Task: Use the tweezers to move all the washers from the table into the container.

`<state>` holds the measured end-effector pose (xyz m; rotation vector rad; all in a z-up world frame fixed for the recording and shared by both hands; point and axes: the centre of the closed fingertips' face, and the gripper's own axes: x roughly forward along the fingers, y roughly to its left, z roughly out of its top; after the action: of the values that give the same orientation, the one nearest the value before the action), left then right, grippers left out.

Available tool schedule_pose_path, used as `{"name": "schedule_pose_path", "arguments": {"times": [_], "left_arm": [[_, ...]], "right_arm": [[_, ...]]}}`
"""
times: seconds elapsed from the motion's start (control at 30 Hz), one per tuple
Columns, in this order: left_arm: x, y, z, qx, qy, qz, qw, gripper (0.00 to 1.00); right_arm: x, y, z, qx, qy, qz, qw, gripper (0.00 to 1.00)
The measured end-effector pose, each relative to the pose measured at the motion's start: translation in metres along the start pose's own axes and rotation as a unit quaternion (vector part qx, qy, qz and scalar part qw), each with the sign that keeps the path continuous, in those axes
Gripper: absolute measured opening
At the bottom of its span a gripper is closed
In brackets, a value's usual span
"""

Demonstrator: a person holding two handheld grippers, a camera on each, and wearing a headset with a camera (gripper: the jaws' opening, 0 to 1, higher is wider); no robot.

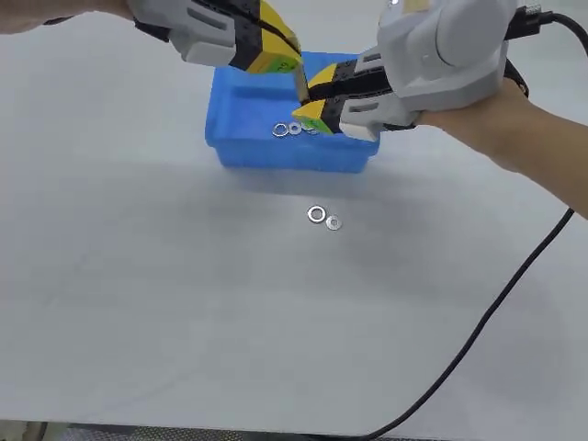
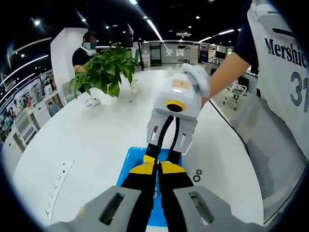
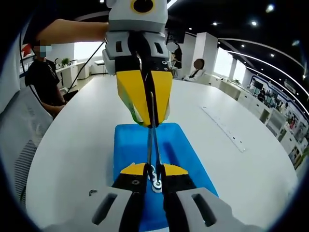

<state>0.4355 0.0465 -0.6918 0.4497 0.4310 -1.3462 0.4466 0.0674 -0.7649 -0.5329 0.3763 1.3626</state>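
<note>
Left gripper [image 2: 157, 168] and right gripper [image 3: 154, 170] both pinch tweezers [image 3: 152, 123] above blue container [image 3: 129, 145] on white table [image 1: 184, 294], open-plan office behind.

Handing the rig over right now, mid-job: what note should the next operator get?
Left gripper: shut on the tweezers' rear end, above the blue container.
Right gripper: fingers squeezing the tweezers' arms, tips low in the container; cannot tell if they hold a washer.
Done: at least three washers in the container.
Left: two washers on the table, just in front of the container.
</note>
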Motion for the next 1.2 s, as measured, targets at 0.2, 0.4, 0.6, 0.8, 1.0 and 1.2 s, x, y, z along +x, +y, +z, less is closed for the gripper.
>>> {"name": "schedule_pose_path", "arguments": {"times": [0.2, 0.4, 0.6, 0.8, 1.0, 1.2], "left_arm": [[-0.006, -0.009, 0.012, 0.003, -0.004, 0.004, 1.0000, 0.05], [-0.017, -0.017, 0.024, -0.006, -0.015, 0.011, 0.9998, 0.05], [-0.023, -0.034, 0.038, 0.005, -0.026, 0.019, 0.9995, 0.05], [-0.027, -0.051, 0.044, -0.009, -0.040, 0.021, 0.9990, 0.05], [-0.027, -0.062, 0.048, -0.020, -0.028, 0.027, 0.9990, 0.05], [-0.024, -0.072, 0.042, -0.012, -0.011, 0.020, 0.9997, 0.05]], "right_arm": [[-0.011, 0.005, 0.010, -0.007, -0.006, -0.003, 0.9999, 0.13], [-0.025, 0.013, 0.024, -0.023, -0.015, -0.004, 0.9996, 0.13], [-0.038, 0.024, 0.034, -0.035, -0.026, 0.001, 0.9990, 0.13], [-0.046, 0.043, 0.037, -0.054, -0.031, 0.015, 0.9980, 0.12], [-0.050, 0.057, 0.041, -0.068, -0.031, 0.021, 0.9970, 0.12], [-0.050, 0.068, 0.038, -0.067, -0.031, 0.027, 0.9969, 0.12]]}}
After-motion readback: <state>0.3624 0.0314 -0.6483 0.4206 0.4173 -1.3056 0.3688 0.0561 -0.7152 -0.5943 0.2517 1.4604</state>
